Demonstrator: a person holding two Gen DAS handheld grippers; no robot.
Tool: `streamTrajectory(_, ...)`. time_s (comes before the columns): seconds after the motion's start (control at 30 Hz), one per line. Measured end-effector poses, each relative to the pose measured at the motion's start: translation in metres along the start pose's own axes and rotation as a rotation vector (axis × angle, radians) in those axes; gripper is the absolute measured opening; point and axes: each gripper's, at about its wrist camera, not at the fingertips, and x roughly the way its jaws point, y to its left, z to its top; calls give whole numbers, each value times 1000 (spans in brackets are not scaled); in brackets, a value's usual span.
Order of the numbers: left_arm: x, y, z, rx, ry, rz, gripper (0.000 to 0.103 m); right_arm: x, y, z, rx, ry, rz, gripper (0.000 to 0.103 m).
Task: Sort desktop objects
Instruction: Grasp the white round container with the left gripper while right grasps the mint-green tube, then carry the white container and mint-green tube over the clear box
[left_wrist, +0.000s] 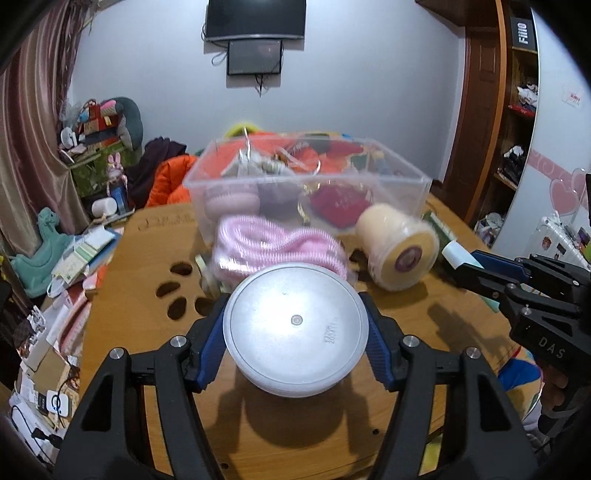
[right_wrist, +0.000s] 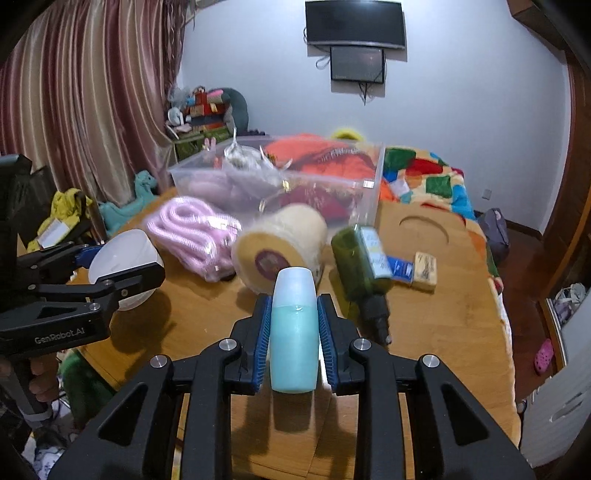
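Note:
My left gripper (left_wrist: 295, 332) is shut on a round white jar (left_wrist: 295, 328), held above the wooden table (left_wrist: 424, 332); the jar also shows in the right wrist view (right_wrist: 122, 266). My right gripper (right_wrist: 294, 332) is shut on a pale blue bottle (right_wrist: 294, 332), whose tip shows in the left wrist view (left_wrist: 456, 251). Ahead stands a clear plastic bin (left_wrist: 306, 184) with several items inside. In front of it lie a pink coiled hose pack (left_wrist: 277, 243), a cream yarn roll (left_wrist: 399, 247), a green bottle (right_wrist: 364, 262) and a small yellow box (right_wrist: 424, 271).
A bed with a colourful blanket (right_wrist: 436, 184) lies behind the table. Cluttered papers and boxes (left_wrist: 66, 295) sit left of the table. Curtains (right_wrist: 92, 92) hang at the left. The table has paw-shaped cut-outs (left_wrist: 177, 291).

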Motion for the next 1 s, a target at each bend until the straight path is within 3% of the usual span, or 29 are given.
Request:
streamTrajectory(0.2,-16,2,18,6,-66,-9,65,-18,-2,16,6,-56,-33,23)
streamTrajectory(0.33,-24,8,31,-10,-87,-52,65,-25,-9,29,19,-70,-66,23)
streamTrajectory(0.53,-32,17,54,-13,-125,-63,65,-28,-20,55,25,-95,-49,23)
streamTrajectory(1.0,-9,51,112,-66,-121,-108,65,7,-35,103,21,-102,-113,23)
